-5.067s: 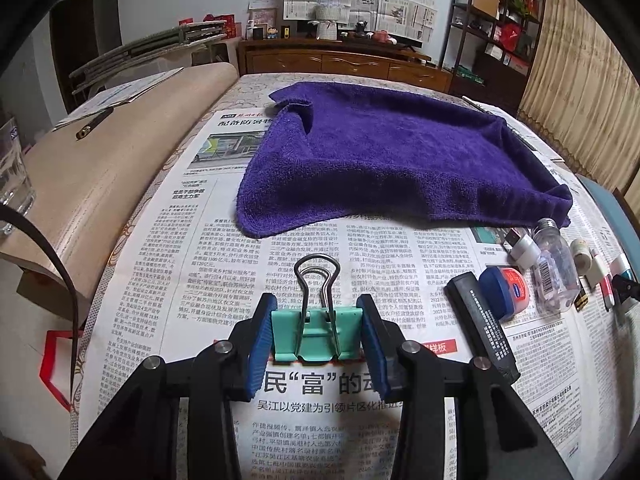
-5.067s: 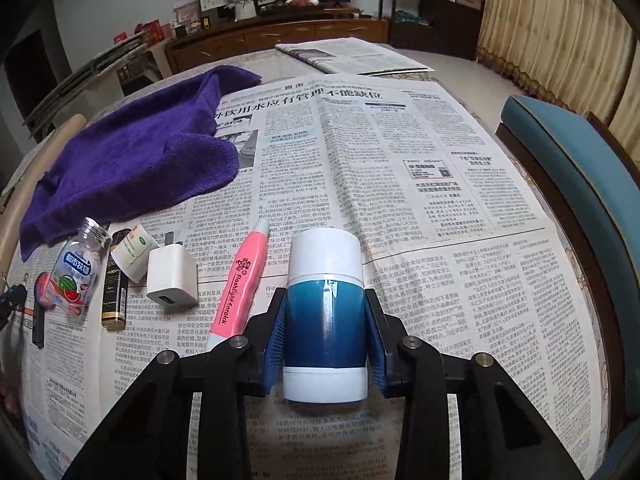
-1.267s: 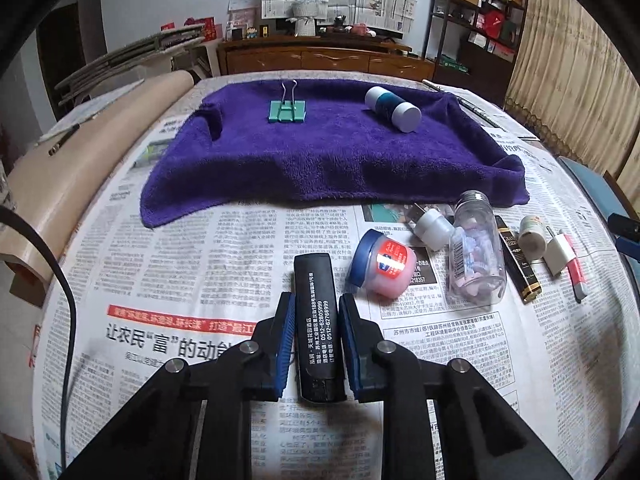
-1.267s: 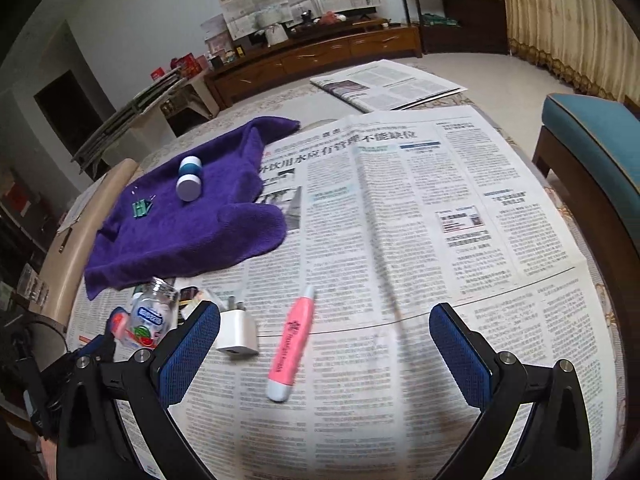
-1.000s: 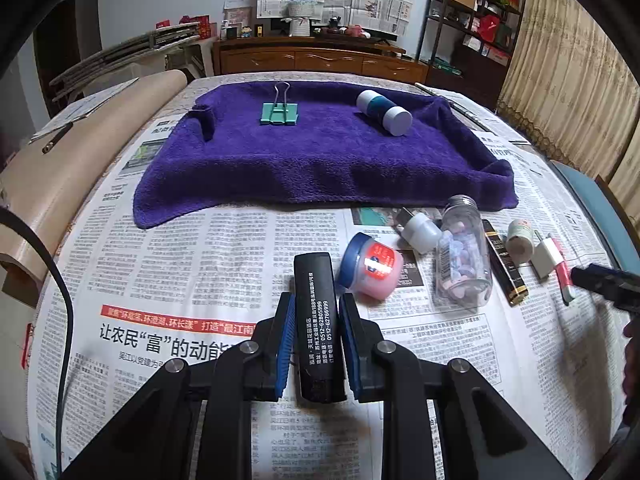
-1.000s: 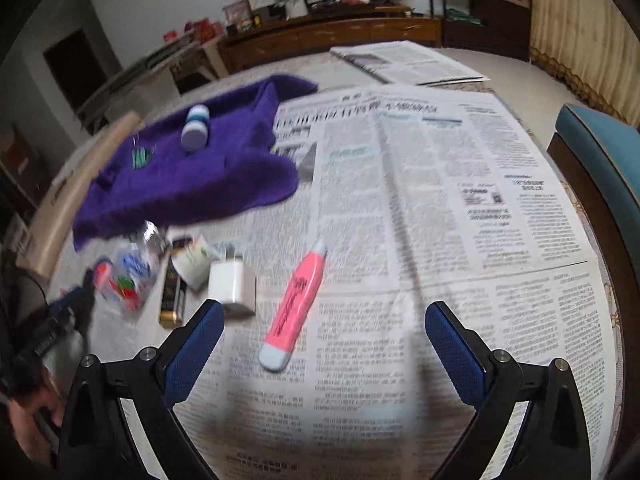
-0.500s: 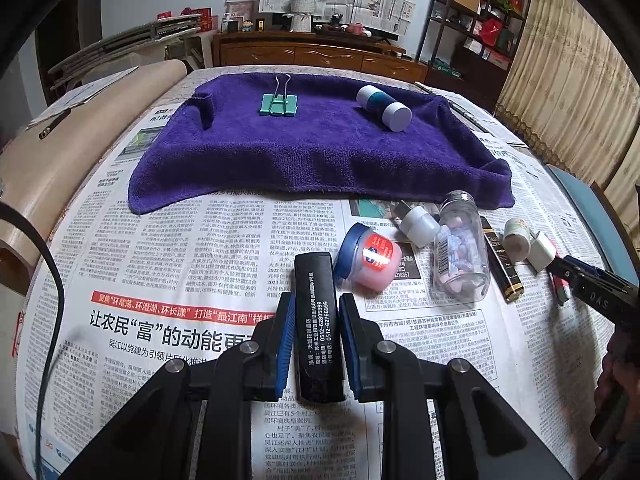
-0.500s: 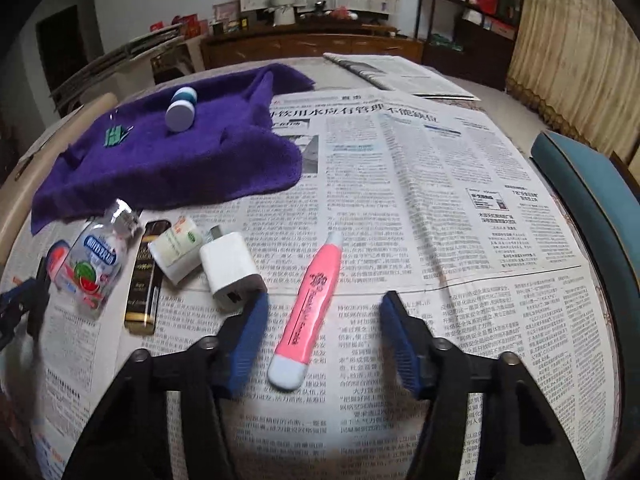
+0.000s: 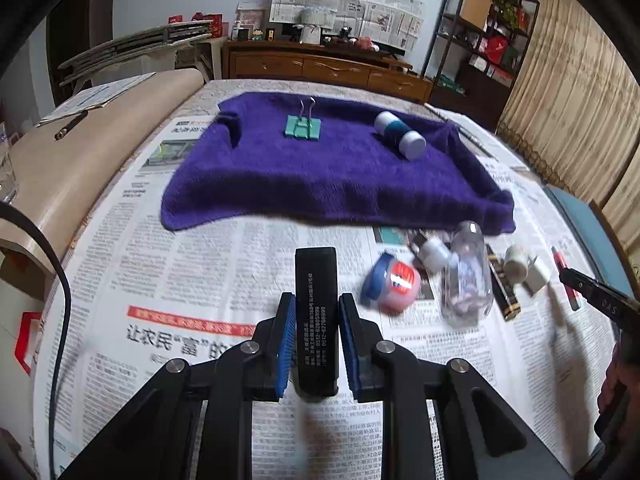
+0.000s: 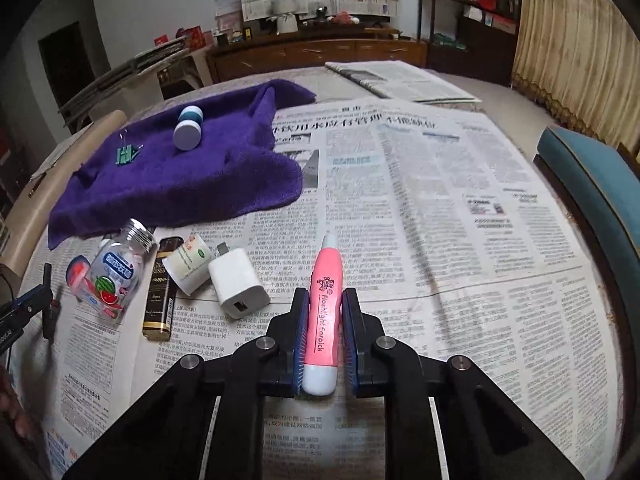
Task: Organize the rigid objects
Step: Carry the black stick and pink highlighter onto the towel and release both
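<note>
My left gripper is shut on a black rectangular stick and holds it above the newspaper, short of the purple towel. A green binder clip and a blue-and-white tube lie on the towel. My right gripper is shut on a pink flashlight earpick pen lying on the newspaper. The towel also shows in the right wrist view at the far left.
Loose items lie in a row on the newspaper: a white charger, a small white jar, a black-gold tube, a clear candy bottle and a blue-lidded pink tin. A teal chair stands at the right edge.
My right gripper came down and closed on the pink pen. My left gripper has lifted the black stick and moved it toward the towel.
</note>
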`<state>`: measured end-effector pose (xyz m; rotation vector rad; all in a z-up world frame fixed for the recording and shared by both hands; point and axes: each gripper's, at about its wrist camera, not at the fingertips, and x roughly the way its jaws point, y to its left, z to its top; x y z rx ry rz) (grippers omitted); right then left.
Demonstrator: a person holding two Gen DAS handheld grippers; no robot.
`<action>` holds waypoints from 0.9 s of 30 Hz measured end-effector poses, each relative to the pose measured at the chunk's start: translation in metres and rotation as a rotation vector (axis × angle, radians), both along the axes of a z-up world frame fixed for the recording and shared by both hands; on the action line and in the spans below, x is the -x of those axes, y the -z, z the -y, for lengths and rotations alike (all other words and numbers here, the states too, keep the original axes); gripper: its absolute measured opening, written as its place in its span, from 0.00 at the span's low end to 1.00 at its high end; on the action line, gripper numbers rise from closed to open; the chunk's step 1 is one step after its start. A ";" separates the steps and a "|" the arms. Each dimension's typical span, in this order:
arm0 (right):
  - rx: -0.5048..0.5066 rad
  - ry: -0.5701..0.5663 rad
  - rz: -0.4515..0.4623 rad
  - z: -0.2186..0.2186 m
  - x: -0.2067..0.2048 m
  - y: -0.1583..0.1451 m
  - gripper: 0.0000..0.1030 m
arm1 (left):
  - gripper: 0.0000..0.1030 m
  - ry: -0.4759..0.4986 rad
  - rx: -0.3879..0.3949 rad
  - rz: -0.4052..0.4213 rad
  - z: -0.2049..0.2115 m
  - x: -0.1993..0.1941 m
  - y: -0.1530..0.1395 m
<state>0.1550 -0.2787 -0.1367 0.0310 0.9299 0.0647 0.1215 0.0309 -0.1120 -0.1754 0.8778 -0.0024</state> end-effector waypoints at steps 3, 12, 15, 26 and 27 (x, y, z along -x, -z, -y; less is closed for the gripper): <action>-0.016 -0.003 0.013 0.002 0.001 -0.011 0.16 | 0.20 -0.007 0.014 0.010 -0.007 -0.004 -0.008; -0.077 -0.037 0.014 -0.008 -0.022 -0.025 0.16 | 0.20 -0.003 0.003 0.028 -0.020 -0.031 -0.029; -0.091 -0.056 0.017 -0.018 -0.035 -0.032 0.16 | 0.20 0.002 -0.006 0.039 -0.022 -0.045 -0.036; -0.101 -0.146 0.031 -0.071 -0.114 -0.056 0.16 | 0.20 -0.004 -0.022 0.055 -0.039 -0.111 -0.048; -0.100 -0.158 0.031 -0.077 -0.124 -0.058 0.16 | 0.20 -0.003 -0.018 0.053 -0.041 -0.117 -0.047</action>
